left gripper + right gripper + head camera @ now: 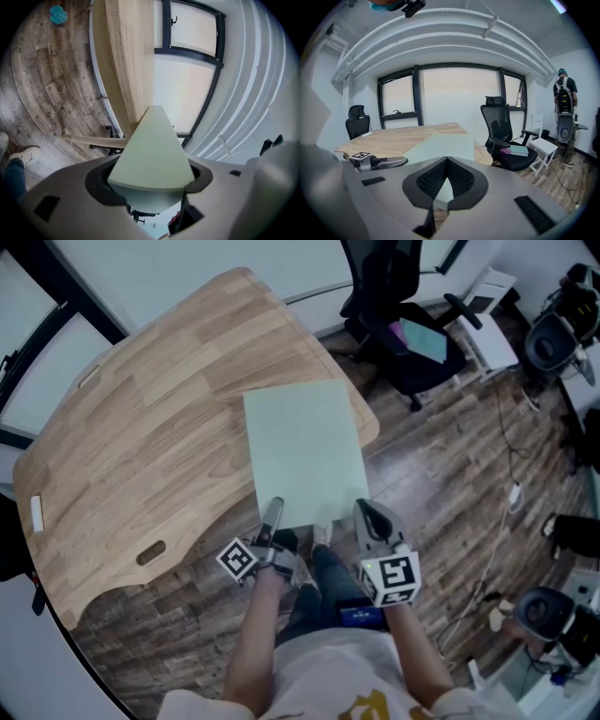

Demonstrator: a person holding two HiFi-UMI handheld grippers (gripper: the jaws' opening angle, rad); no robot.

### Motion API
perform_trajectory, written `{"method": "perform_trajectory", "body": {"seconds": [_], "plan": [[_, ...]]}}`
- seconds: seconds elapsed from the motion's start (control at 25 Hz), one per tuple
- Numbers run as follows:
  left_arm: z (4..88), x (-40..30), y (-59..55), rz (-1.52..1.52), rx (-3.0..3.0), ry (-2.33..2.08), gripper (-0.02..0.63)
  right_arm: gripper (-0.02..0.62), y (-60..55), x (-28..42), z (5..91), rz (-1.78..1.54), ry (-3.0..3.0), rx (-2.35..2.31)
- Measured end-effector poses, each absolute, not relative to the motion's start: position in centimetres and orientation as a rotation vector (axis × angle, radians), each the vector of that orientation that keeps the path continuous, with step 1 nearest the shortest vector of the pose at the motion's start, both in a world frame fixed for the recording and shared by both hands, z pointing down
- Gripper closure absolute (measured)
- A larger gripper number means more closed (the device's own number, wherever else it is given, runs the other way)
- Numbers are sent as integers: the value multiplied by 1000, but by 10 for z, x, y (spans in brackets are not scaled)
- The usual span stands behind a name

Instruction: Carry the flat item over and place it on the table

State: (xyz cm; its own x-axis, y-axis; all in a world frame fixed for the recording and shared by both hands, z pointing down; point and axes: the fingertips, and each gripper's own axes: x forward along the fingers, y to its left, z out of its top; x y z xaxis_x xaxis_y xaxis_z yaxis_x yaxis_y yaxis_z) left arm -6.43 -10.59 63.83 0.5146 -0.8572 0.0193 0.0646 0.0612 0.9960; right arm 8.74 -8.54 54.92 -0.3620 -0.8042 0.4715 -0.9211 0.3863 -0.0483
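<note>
A pale green flat board (305,451) is held level by its near edge, with its far part over the light wooden table (159,427) at the table's right corner. My left gripper (272,517) is shut on the board's near left corner, my right gripper (367,518) on its near right corner. In the left gripper view the board (152,150) fills the mouth of the left gripper (152,190), and the table (129,56) stretches beyond. In the right gripper view a thin green sliver of the board (440,145) runs between the pads of the right gripper (446,190).
A black office chair (403,324) with a teal item on its seat stands right of the table, a white chair (487,324) beyond it. Cables lie on the wood floor (469,502). A second chair (356,119) stands behind the table; a person (563,108) stands far right.
</note>
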Motion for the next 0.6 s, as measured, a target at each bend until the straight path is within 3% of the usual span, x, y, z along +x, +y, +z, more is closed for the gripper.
{"method": "perform_trajectory", "body": {"seconds": [0.6], "plan": [[639, -69, -110, -789, 1326, -851, 310, 597, -89, 94, 549, 391, -2285, 1523]]}}
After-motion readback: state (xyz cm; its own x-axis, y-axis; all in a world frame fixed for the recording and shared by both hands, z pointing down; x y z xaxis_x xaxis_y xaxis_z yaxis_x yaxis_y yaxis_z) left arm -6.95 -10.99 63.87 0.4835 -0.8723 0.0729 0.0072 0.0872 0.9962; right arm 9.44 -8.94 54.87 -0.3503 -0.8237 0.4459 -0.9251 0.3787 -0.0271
